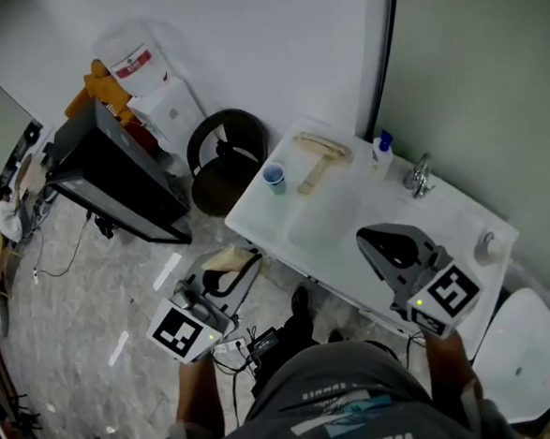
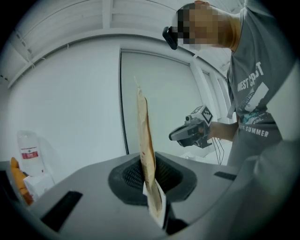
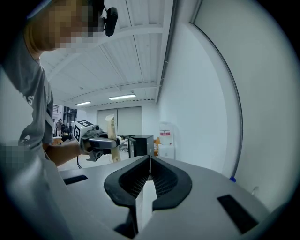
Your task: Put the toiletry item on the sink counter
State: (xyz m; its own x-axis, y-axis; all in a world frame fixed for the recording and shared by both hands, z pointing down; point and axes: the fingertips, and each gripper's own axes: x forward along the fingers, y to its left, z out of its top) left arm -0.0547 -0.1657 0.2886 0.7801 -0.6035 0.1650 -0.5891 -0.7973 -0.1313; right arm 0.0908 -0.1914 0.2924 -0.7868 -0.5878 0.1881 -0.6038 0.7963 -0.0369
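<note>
The toiletry item is a flat cream tube (image 2: pixel 145 145), and my left gripper (image 2: pixel 149 183) is shut on its lower end, so it stands up edge-on between the jaws. In the head view that left gripper (image 1: pixel 220 279) hangs low over the floor, left of the white sink counter (image 1: pixel 331 229), with the tube (image 1: pixel 229 259) at its tip. My right gripper (image 1: pixel 366 237) hovers over the counter near the faucet (image 1: pixel 419 175). Its jaws (image 3: pixel 149 161) are shut with nothing between them. The right gripper view also shows the tube (image 3: pixel 111 137) in the left gripper.
On the counter stand a blue cup (image 1: pixel 274 177), a tan brush (image 1: pixel 317 157), a blue-capped bottle (image 1: pixel 382 153) and a small dispenser (image 1: pixel 487 246). A dark round bin (image 1: pixel 225 156) and a black cabinet (image 1: pixel 119 173) stand left of it. Cables lie on the floor.
</note>
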